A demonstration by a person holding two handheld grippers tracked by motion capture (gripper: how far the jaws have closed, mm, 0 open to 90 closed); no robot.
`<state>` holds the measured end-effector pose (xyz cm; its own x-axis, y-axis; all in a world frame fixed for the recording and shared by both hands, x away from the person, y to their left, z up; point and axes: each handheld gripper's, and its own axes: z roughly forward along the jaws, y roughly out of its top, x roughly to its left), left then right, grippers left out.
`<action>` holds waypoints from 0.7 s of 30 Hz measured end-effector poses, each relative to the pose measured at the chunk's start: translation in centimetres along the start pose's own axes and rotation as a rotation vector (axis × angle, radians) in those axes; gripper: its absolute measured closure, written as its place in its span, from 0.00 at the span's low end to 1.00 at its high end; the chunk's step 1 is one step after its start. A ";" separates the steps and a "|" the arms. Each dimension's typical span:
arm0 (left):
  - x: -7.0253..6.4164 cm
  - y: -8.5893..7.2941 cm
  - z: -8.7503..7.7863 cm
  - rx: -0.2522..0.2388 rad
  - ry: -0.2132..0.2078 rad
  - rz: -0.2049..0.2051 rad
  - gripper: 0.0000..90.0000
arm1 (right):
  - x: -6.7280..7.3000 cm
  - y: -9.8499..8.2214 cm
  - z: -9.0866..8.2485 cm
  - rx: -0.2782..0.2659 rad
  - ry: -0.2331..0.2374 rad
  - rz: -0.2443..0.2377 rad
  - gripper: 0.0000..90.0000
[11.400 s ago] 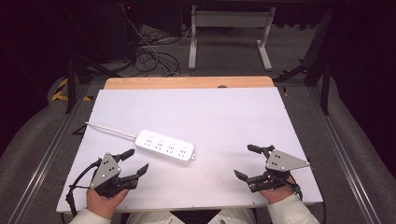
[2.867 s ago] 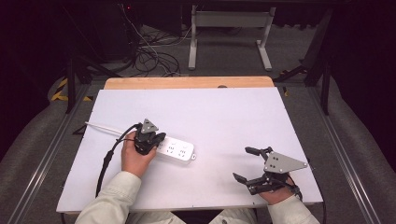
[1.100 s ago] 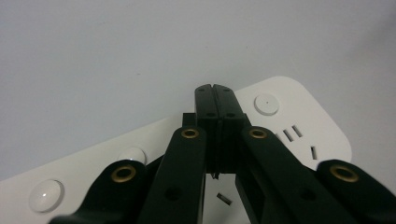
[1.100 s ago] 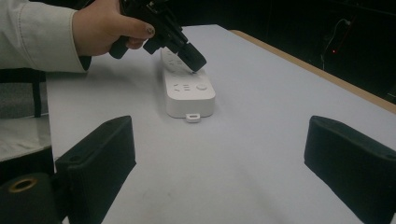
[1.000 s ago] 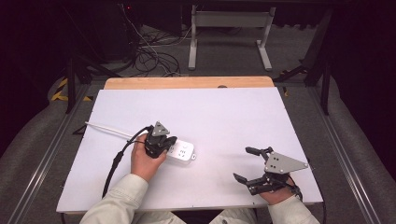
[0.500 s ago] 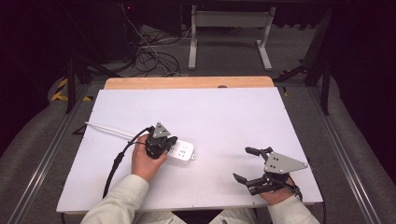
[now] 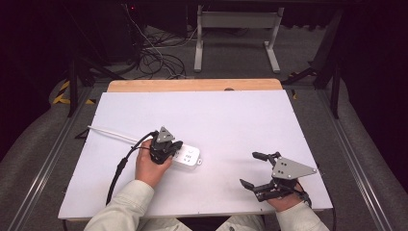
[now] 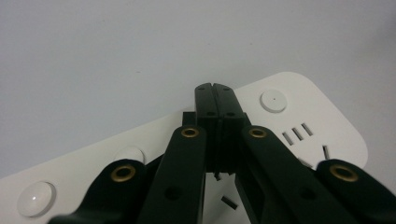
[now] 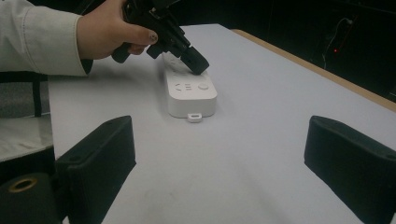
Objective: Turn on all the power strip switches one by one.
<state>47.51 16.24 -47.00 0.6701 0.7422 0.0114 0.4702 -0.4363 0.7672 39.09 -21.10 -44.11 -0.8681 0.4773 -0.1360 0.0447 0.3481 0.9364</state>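
Observation:
A white power strip [image 7: 190, 158] with round buttons and several sockets lies flat on the white table [image 7: 240, 115], left of centre. My left gripper [image 7: 177, 146] is shut with nothing between its jaws, angled down onto the strip. In the left gripper view its joined tips [image 8: 215, 88] sit on the strip's top face [image 8: 299, 116], just left of a round button [image 8: 273, 101]. The right gripper view has that gripper [image 9: 198, 64] over the strip [image 9: 192, 95], in a person's hand. My right gripper [image 7: 249, 169] rests open near the front right edge, pointing left, nothing in it [image 9: 224, 154].
The strip's white cord [image 7: 111, 134] runs off to the table's left edge. The left gripper's black cable [image 7: 118, 168] trails toward the front edge. A wooden strip [image 7: 192, 85] borders the table's far side, with cables and a metal stand on the floor beyond.
Since the oldest frame the left gripper left the front left corner, shut and came down on the strip. It then shifted right along it and has held still over the last second. The right gripper has stayed put.

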 end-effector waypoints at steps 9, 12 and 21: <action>0.1 -0.1 0.1 -0.001 -0.013 -0.008 1.00 | 0.0 0.0 0.0 0.001 0.000 0.000 0.10; 0.1 -0.1 0.2 0.003 -0.015 -0.016 1.00 | 0.1 0.0 0.0 0.005 0.000 0.003 0.10; -1.0 1.4 -2.1 -0.064 -0.013 0.019 1.00 | -0.1 -0.1 0.0 0.004 -0.002 0.006 0.10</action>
<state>46.30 15.90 -44.56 0.6862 0.7272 0.0184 0.4200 -0.4167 0.8062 39.21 -21.21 -44.13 -0.8669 0.4809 -0.1314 0.0515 0.3484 0.9359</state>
